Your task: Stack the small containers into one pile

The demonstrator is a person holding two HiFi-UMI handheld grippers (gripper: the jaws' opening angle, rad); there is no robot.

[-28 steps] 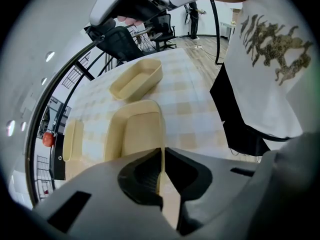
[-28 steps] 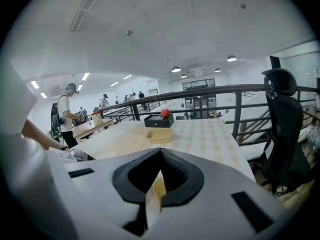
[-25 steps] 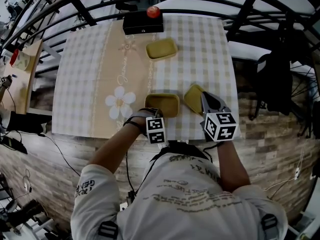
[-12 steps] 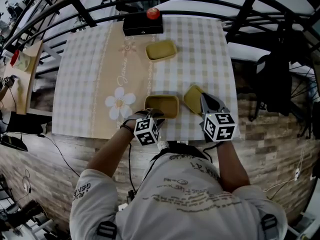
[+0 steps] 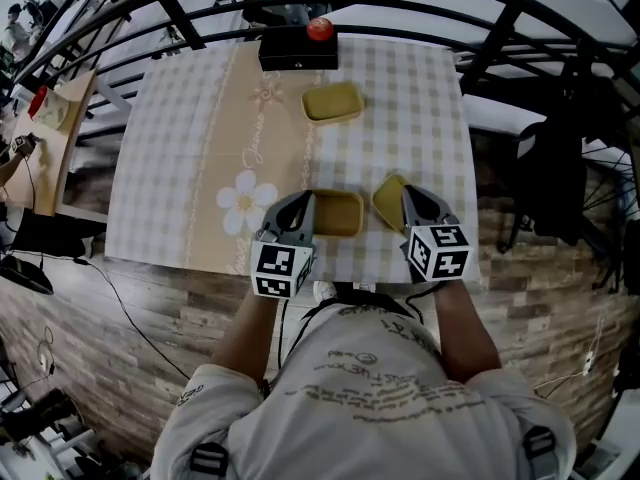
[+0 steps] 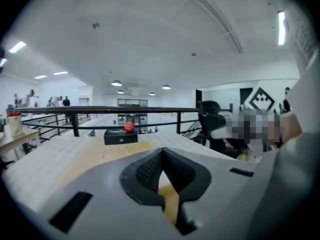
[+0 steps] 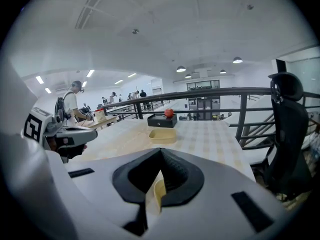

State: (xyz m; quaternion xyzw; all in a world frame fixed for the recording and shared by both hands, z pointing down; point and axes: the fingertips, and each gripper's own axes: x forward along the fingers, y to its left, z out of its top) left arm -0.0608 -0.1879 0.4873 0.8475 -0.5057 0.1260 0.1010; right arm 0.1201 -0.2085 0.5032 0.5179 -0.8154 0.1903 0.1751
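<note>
Both clamp rims, seemingly for lifting, well short of the black box (image 5: 298, 51): left claw (image 5: 303, 204) on the flat container (image 5: 337, 214), right claw (image 5: 408, 196) on the tilted container (image 5: 388, 200).

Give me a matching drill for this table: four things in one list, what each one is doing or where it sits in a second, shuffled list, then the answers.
Things:
1. red knob
2. far container
3. right gripper
4. left gripper

States:
A. shut on the rim of the tilted container
B. lying flat on the checked cloth, untouched
C. on top of the black box
D. shut on the left rim of the level near container

Pairs: 1-C, 2-B, 3-A, 4-D
</note>
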